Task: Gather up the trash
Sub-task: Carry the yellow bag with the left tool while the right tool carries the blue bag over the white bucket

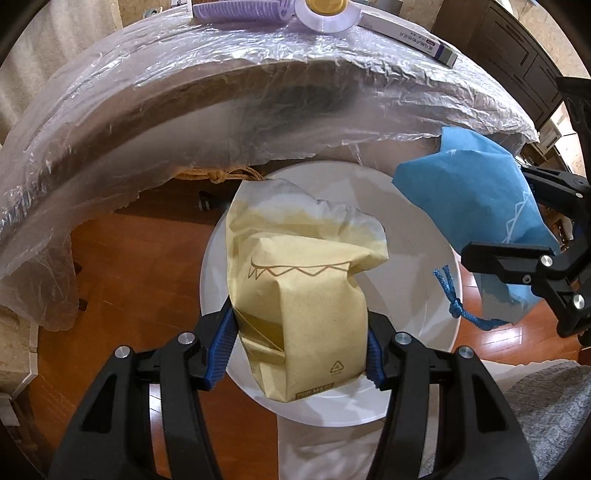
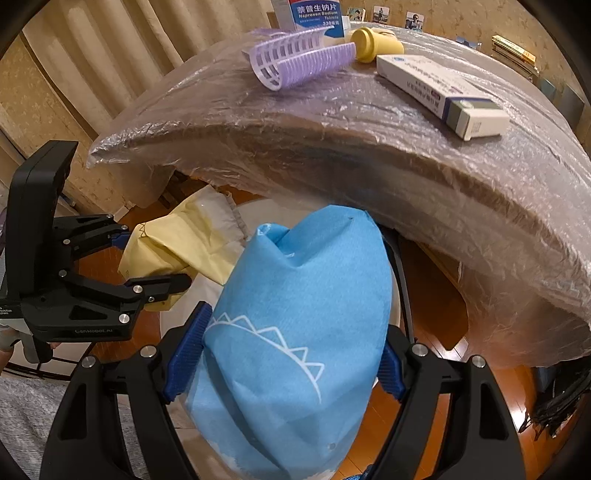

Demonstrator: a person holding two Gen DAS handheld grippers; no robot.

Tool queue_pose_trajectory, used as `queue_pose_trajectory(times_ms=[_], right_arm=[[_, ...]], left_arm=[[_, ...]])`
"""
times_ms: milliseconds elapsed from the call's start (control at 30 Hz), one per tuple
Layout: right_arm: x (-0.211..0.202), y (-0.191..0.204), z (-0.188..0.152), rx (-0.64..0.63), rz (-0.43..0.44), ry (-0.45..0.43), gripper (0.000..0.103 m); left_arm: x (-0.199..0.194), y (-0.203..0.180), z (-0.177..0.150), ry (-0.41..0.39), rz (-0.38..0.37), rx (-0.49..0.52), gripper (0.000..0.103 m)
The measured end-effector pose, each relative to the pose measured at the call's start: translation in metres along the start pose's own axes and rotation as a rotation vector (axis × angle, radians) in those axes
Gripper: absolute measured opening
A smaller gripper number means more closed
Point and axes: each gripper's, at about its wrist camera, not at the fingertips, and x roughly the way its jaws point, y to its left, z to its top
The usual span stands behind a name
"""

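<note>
My left gripper (image 1: pixel 299 347) is shut on a yellow drawstring bag (image 1: pixel 303 302) and holds it above the round white bin (image 1: pixel 424 295) on the floor. My right gripper (image 2: pixel 293 363) is shut on a blue drawstring bag (image 2: pixel 295 332) with a white zigzag line, held over the bin's right side. In the left wrist view the blue bag (image 1: pixel 476 206) and right gripper (image 1: pixel 517 258) are at the right. In the right wrist view the yellow bag (image 2: pixel 184 243) and left gripper (image 2: pixel 147 258) are at the left.
A table wrapped in clear plastic (image 1: pixel 221 92) overhangs the bin. On it lie a purple hair roller (image 2: pixel 295 59), a yellow bottle (image 2: pixel 373 44), a white medicine box (image 2: pixel 443 92) and a blue-labelled box (image 2: pixel 314 14). The floor is red-brown wood (image 1: pixel 140 277) with a grey rug (image 1: pixel 546 406).
</note>
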Motion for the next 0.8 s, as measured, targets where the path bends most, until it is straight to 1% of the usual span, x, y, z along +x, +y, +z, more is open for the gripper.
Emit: queue_pose_trajectory(times_ms=[233, 367, 433, 600, 800], right_arm=[[0.007, -0.007, -0.004, 0.019, 0.006, -0.005, 0.078], [0.012, -0.011, -0.007, 0.036, 0.009, -0.001, 0.078], [0.015, -0.014, -0.009, 0.039, 0.001, 0.006, 0.078], [0.021, -0.027, -0.015, 0.066, 0.014, 0.021, 0.078], [0.028, -0.027, -0.019, 0.059, 0.016, 0.033, 0.078]], left_arm=[[0.007, -0.002, 0.001, -0.011, -0.006, -0.016, 0.058], [0.014, -0.002, -0.003, 0.005, 0.001, -0.002, 0.058], [0.017, -0.004, -0.006, 0.014, -0.006, -0.007, 0.058], [0.024, -0.003, -0.007, 0.028, -0.013, -0.017, 0.058], [0.030, -0.002, -0.004, 0.041, -0.010, -0.011, 0.058]])
